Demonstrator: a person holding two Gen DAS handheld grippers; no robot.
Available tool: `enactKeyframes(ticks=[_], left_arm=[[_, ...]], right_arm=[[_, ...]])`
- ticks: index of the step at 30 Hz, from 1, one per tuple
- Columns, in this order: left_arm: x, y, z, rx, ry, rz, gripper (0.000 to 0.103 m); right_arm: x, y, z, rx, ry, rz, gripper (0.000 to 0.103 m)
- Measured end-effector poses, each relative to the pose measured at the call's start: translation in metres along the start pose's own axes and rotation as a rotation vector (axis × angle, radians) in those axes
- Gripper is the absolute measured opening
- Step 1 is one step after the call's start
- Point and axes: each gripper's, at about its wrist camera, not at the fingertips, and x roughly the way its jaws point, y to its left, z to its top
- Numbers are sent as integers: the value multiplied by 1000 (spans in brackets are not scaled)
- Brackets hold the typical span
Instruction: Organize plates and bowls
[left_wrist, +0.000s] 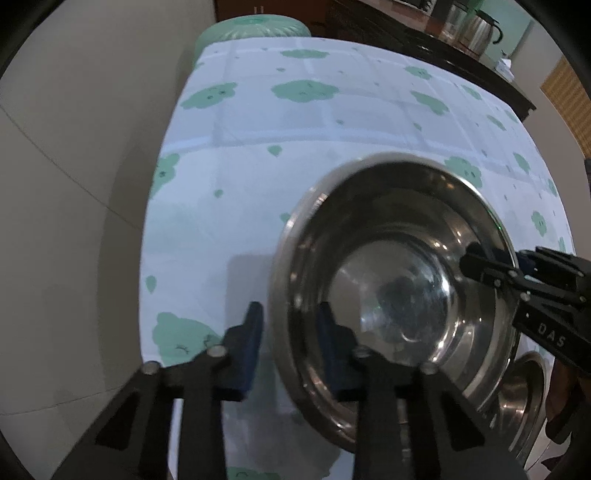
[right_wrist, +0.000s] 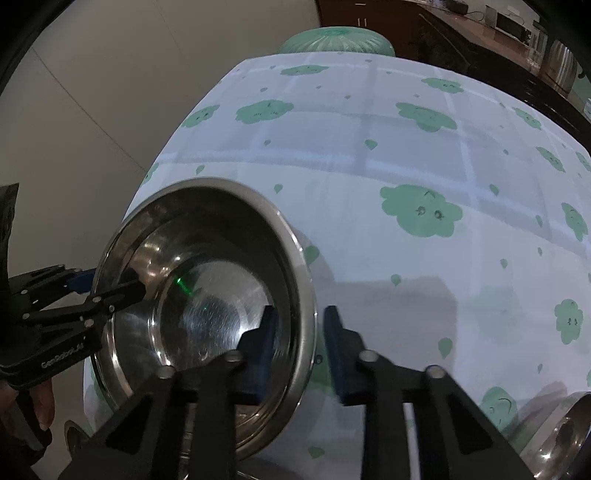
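Apparently early on, both the left gripper (left_wrist: 290, 347) and right gripper (right_wrist: 301, 350) are straddling one steel bowl's (left_wrist: 391, 295) rim, grip uncertain; another bowl (left_wrist: 524, 398) is waiting

- A white cloth (left_wrist: 332, 122) printed with green clouds and small green drops covers the desk — pale grid lines cross it.
- A green ribbed round thing (left_wrist: 255, 27) shows past the desk's far edge; what it is cannot be told.
- A dark wooden cabinet (left_wrist: 406, 33) stands beyond — a steel kettle (left_wrist: 480, 31) with a black handle on top.
- Grey tiled floor (left_wrist: 74, 184) lies left of the desk.
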Motion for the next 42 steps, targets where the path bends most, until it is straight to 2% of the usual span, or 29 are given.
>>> enactKeyframes(ticks=[3,5,9,25,42], left_arm=[[0,-5,0,15,-5,12,19],[0,-3,1,11,-6,13,16],[0,-1,2,14,-1,16,16],[-10,-4,4,21,-27,11,14],[-46,-14,12,25,-75,-2,14]], right_arm=[[1,3,-1,-10,-2,11,18],[1,3,-2,-13,-3,13,18],[1,1,-2,-8,1,27,14],[-3,0,-1,-26,-11,14,13],[-42,0,-3,-28,-65,9,13]])
